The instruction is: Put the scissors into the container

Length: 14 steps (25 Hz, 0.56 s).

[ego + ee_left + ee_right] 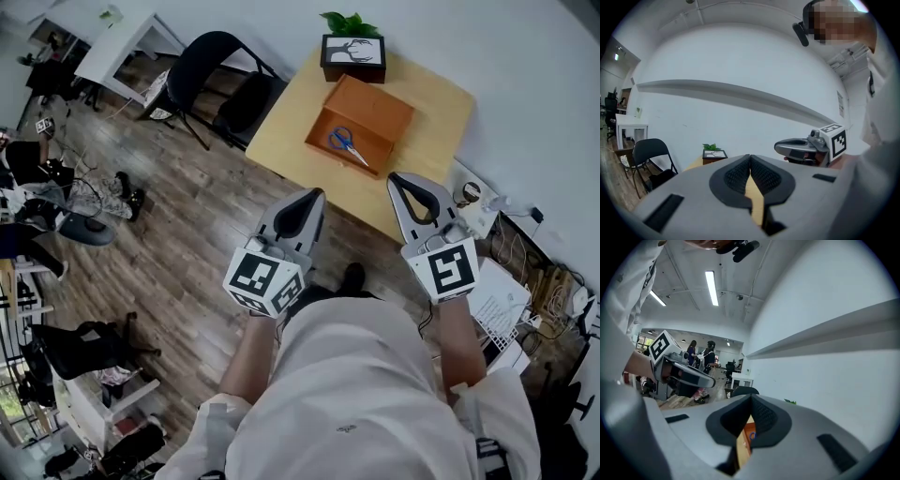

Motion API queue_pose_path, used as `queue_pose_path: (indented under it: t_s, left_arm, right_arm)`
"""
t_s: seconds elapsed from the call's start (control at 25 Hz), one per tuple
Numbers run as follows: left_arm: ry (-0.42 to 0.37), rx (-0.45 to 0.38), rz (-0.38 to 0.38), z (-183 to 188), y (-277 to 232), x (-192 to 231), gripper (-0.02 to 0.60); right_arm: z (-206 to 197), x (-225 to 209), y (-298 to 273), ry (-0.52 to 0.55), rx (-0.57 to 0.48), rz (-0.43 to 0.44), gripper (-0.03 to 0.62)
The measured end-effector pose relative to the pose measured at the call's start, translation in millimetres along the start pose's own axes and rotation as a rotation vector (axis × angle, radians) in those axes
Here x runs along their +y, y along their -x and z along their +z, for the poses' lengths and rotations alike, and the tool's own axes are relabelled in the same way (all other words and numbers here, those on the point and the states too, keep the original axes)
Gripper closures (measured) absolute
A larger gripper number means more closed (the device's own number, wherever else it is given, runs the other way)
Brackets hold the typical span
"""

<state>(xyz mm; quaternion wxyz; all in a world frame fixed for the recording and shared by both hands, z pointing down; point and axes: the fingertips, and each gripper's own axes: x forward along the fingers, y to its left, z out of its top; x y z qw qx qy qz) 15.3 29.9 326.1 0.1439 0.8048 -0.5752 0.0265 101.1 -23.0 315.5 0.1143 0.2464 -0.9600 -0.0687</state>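
Note:
Blue-handled scissors (349,143) lie inside the orange wooden container (380,111) on the light wooden table (430,141). Both grippers are held back from the table, over the floor near the person's body. My left gripper (313,195) is shut with nothing between its jaws, and its black pads (738,175) meet at the tip. My right gripper (397,178) is shut too and holds nothing. Through the slit below its pads (764,416) a strip of the orange container (749,435) shows with a bit of blue handle.
A black framed picture with a green plant (352,52) stands at the table's far edge. A black chair (208,64) sits left of the table. A power strip and cables (483,208) lie by the wall on the right. Wooden floor lies to the left.

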Motion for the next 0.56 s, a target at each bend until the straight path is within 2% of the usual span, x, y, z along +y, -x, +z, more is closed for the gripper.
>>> queue_pose_path:
  t_s: [0.56]
  left_arm:
    - [0.007, -0.002, -0.001, -2.7, 11.9, 8.6, 0.574]
  right_arm:
    - [3.3, 13.7, -8.4, 0.013, 0.015, 0.000, 0.595]
